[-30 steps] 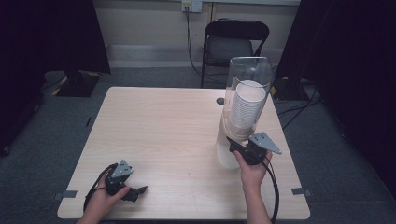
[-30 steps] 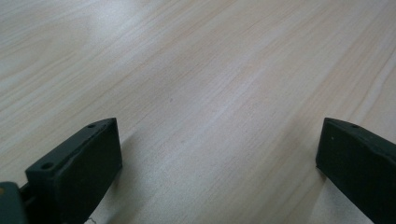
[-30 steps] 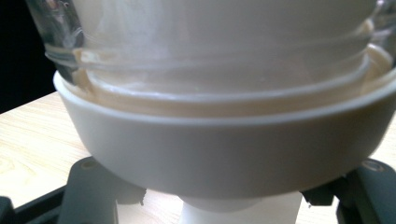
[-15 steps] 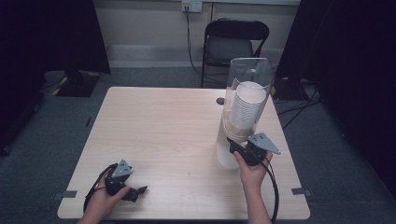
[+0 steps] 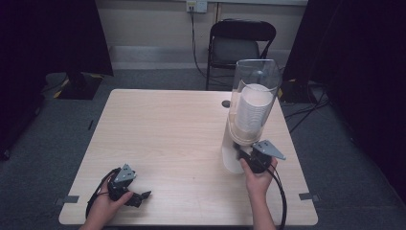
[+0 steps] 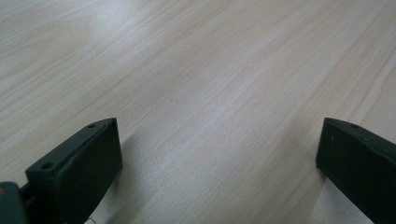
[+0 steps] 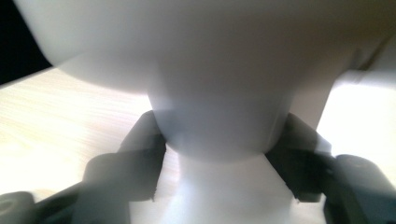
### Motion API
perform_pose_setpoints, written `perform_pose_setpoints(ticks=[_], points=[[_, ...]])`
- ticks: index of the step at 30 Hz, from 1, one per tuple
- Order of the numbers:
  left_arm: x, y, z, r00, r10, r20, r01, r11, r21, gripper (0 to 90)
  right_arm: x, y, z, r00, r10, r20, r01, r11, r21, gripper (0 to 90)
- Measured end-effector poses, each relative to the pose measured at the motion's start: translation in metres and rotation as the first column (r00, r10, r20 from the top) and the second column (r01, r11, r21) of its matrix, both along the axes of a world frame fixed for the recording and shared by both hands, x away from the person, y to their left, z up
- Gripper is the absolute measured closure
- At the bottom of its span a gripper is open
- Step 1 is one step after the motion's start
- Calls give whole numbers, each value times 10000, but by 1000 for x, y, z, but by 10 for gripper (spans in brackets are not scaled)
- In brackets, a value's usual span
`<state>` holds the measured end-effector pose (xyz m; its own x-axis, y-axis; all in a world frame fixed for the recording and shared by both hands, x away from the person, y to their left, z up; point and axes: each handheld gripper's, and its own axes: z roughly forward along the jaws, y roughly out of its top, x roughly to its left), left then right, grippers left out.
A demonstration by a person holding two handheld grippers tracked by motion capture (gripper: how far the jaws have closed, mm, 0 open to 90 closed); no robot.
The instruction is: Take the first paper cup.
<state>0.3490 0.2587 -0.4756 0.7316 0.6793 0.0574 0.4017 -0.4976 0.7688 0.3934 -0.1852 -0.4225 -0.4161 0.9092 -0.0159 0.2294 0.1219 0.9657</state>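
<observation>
The right gripper's (image 5: 241,152) jaws press on either side of a white paper cup (image 7: 219,126), one against each wall of its lower part, beneath the cup dispenser (image 5: 250,115). The left gripper's (image 5: 138,197) jaws stand wide apart with bare wood between them in the left gripper view.

The cup hangs under the dispenser's wider white body (image 7: 210,42) at about 4 o'clock on the table (image 5: 163,129), near its right edge. Above it, a stack of cups (image 5: 253,112) sits inside the clear tube. The person's right hand (image 5: 258,179) holds the gripper from the 6 o'clock side, with a cable (image 5: 280,201) trailing toward the near edge.

At about 7 o'clock, well apart from the dispenser, the left hand (image 5: 103,208) rests the left gripper low on the tabletop. Beyond the table at 12 o'clock stands a black folding chair (image 5: 242,45).
</observation>
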Motion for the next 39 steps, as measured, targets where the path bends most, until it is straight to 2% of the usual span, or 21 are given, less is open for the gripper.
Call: perform_pose_setpoints(ticks=[1, 2, 3, 4, 5, 6, 7, 8, 9, 10, 12, 14, 16, 19, 20, 21, 25, 29, 33, 36, 39], points=[[0, 0, 0, 10000, 6, -4, -6, 10000, 10, 0, 3, -1, -18, 9987, -121, -500, 97, 9988, -478, 900], [0, 0, 0, 10000, 29, 1, -29, 10000, 0, 0, 0, -4, -33, 9992, -69, -405, 83, 9994, 339, 900], [0, 0, 0, 10000, 59, -7, -59, 10000, -15, 0, -6, -4, -33, 9988, -56, 487, 35, 9990, 447, 900], [0, 0, 0, 10000, 50, -3, -50, 10000, 2, 0, -6, -3, -32, 9994, 55, 354, -68, 9993, 362, 864], [0, 0, 0, 10000, 60, -9, -60, 10000, -25, 0, -5, -3, -29, 9995, 98, 301, -102, 9999, 140, 743], [0, 0, 0, 10000, 70, -14, -70, 10000, -2, 0, -6, -5, -25, 9994, -292, 161, 290, 9995, 119, 555], [0, 0, 0, 10000, 62, -13, -62, 10000, 5, 0, -5, -8, -21, 9983, -562, 137, 557, 9978, 368, 489], [0, 0, 0, 10000, 76, -43, -76, 10000, 23, 0, -6, -11, -16, 9983, -571, 143, 563, 9972, 502, 441], [0, -1, 0, 10000, 82, -50, -82, 10000, 26, 0, -8, -13, -11, 9971, -588, 484, 578, 9981, 217, 378], [0, -1, 0, 9999, 106, -40, -106, 9999, -19, 0, -10, -15, -7, 9959, -679, 606, 685, 9976, -91, 320], [1, -1, 0, 9999, 115, -30, -115, 9999, -10, 0, -10, -16, -3, 9958, -661, 630, 650, 9977, 190, 264], [1, -1, 0, 9999, 125, -38, -125, 9999, -16, 0, -12, -15, -1, 9948, -626, 799, 624, 9980, 51, 255], [1, -1, 0, 9999, 120, -29, -120, 9999, -18, 0, -11, -12, 2, 9935, -652, 931, 617, 9973, 399, 222], [1, -1, 0, 9999, 118, -28, -118, 9999, -22, 0, -10, -9, 8, 9914, -632, 1148, 587, 9974, 428, 223], [1, -1, 0, 9999, 120, -30, -120, 9999, -19, 0, -8, -8, 16, 9888, -468, 1415, 362, 9964, 768, 219], [1, -1, 0, 9999, 134, -34, -134, 9999, -27, 0, -8, -7, 19, 9867, -414, 1570, 286, 9962, 827, 222], [2, -2, 0, 9999, 147, -23, -147, 9999, -17, 0, -2, -5, 29, 9859, -396, 1627, 277, 9968, 747, 214], [2, -2, 0, 9999, 142, -15, -142, 9999, -23, 0, 3, -7, 33, 9796, -345, 1982, 160, 9954, 945, 180], [2, -2, 0, 9999, 145, -19, -145, 9999, -28, 0, 6, -7, 32, 9811, -406, 1892, 220, 9948, 995, 194], [2, -2, 0, 9999, 147, -14, -147, 9999, -22, 0, 9, -6, 31, 9852, -36, 1712, -147, 9943, 1056, 296], [2, -2, 0, 9999, 144, -14, -144, 9999, -23, 0, 10, -6, 30, 9841, 65, 1777, -238, 9951, 958, 307]])
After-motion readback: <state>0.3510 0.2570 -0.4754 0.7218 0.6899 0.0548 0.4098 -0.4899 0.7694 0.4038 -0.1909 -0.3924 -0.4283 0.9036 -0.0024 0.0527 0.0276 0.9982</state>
